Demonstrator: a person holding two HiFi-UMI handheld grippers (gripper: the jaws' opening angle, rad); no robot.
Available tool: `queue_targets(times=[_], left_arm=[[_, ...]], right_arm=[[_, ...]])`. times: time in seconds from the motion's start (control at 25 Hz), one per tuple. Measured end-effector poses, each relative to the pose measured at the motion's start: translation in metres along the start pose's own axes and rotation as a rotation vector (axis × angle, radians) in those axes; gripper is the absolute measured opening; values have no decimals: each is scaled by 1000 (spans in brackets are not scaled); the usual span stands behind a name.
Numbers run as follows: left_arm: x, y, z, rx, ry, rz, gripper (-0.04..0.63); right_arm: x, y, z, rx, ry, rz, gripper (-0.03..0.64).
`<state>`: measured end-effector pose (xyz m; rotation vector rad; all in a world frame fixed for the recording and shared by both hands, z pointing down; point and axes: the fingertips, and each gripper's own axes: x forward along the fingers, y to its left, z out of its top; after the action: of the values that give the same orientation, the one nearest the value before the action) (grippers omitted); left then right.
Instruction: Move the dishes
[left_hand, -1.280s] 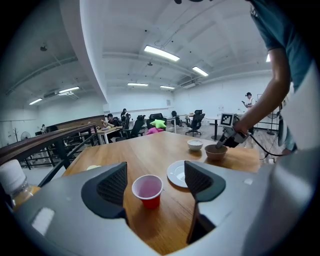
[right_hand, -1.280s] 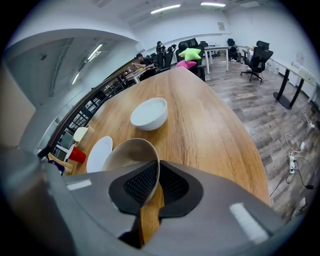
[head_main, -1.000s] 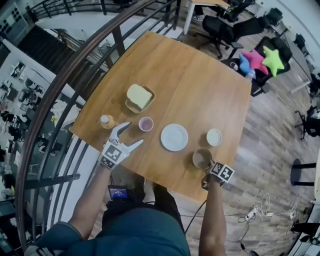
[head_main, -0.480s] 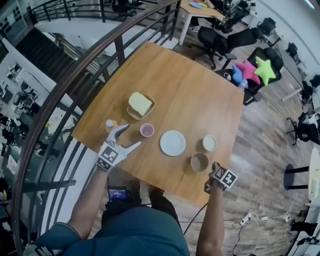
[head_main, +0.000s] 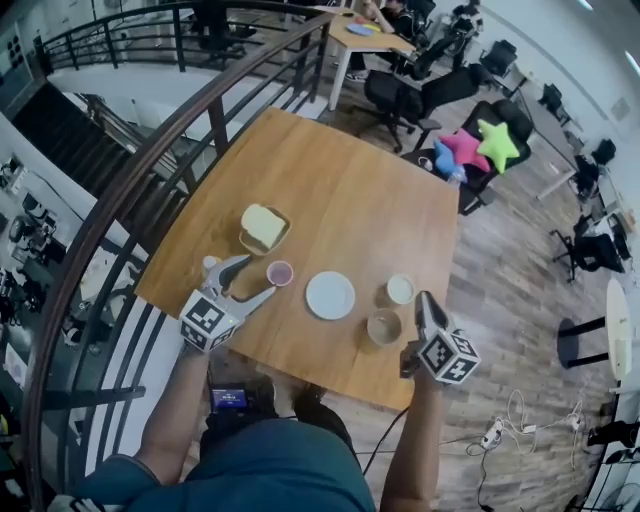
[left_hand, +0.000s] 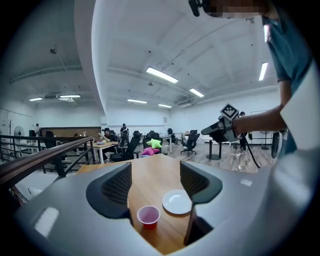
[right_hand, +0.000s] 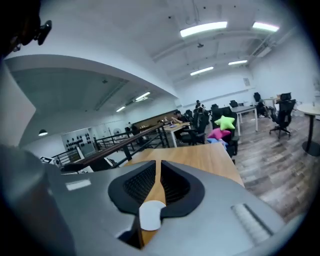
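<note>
Hovering over the near edge of the wooden table (head_main: 350, 180), both grippers are up off the dishes right now, and neither one carries anything. The left gripper (head_main: 260, 277) sits just beside the pink cup (head_main: 280, 273). Its jaws are spread and have just been closing in, yet nothing is caught between them, and its own view shows the cup and the white plate (head_main: 330, 295) down on the tabletop, seen through the gap. On the other side, the right gripper (head_main: 424, 300) hangs by the table's near corner, close to the brown bowl (head_main: 384, 327) and the small white bowl (head_main: 400, 289). Its jaws are all but pressed together, with only a sliver of wood showing between the pads, so no grip there either.

So where do the dishes stand? All of them rest on the table in a loose row along the near side: cup, plate, white bowl, brown bowl. Further in, a wooden bowl (head_main: 263, 232) holds something pale yellow. Nothing is stacked, nothing is lifted, and no tray or rack shows where they should go.

As a judgement, the moving looks barely under way or between steps. Every dish remains to be picked up, and the cup looks the likeliest next pick for the left side.
</note>
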<state>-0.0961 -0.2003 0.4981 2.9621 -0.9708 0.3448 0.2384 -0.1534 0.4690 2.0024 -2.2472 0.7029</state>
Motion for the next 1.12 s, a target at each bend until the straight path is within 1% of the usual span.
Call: queue_targets(times=[0.16,0.32,0.48,0.6,0.68,0.8,1.12], left_arm=[[-5,-8,30,7,-40,-25,284],[-9,-19,59,0,-67,-51,279],[-9,-32,85,19,-87,-87,279],[-12,-40,102,42,-106,-108,279],[-15,-45,111,60,-121,-116,279],[-19,-50,118,85,-133,-121,279],[-18,-51,114,89,-124,-126,281]], right_arm=[[-17,55,33,-97,-85,105,38],[-40,100,60,-163,-159,183,38],[-61,138,77,-209,-217,247,38],[-73,164,81,-260,-236,288,37],[-77,177,79,-300,-230,297,32],[-79,186,74,-326,-215,289,31],[-78,181,72,-326,-202,274,32]])
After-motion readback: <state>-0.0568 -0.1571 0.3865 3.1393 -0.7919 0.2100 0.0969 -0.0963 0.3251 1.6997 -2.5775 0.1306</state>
